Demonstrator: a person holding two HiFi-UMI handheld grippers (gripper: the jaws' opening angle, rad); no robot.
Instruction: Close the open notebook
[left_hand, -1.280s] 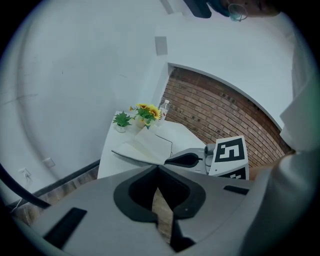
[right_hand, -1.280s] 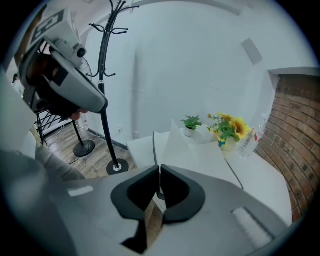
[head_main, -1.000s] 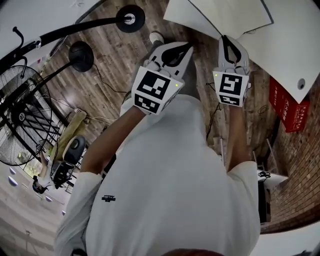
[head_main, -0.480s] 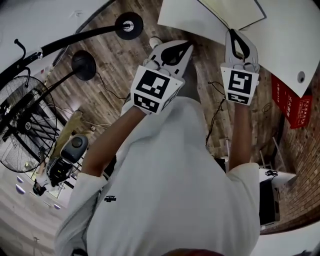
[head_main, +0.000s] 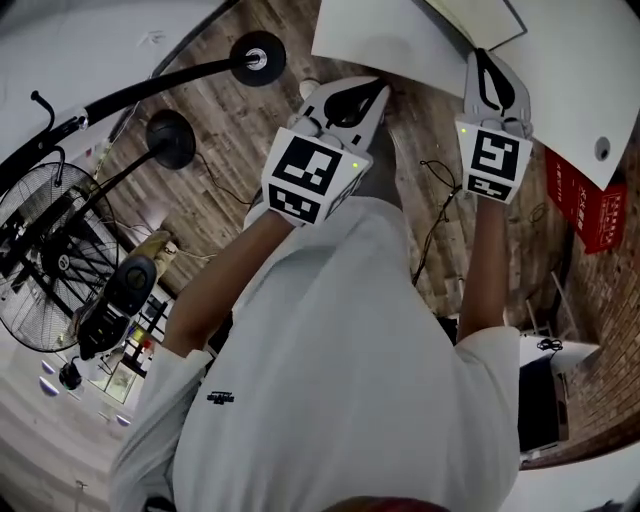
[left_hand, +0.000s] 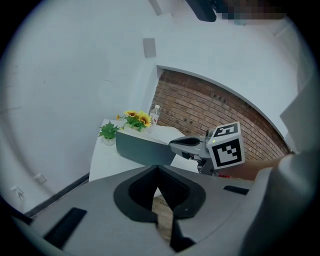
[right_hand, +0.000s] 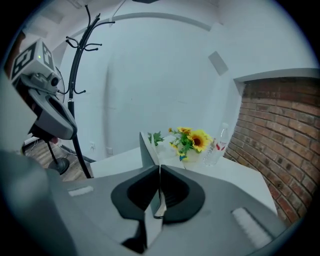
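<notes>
Right gripper (right_hand: 159, 172) — angled downward — pinches notebook cover (right_hand: 148, 147).

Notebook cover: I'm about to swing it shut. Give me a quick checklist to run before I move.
1. Right gripper clamped on the cover: ok.
2. Cover raised off the table: ok.
3. Left gripper shut, empty, apart from the cover: ok.
4. Flowers and bottle not touching the cover: ok.
5. Pages underneath lying flat: cannot tell, hidden.

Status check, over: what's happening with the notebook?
Right gripper shut on notebook cover, cover raised. Left gripper shut, empty. Flowers, bottle stand beyond, apart.
</notes>
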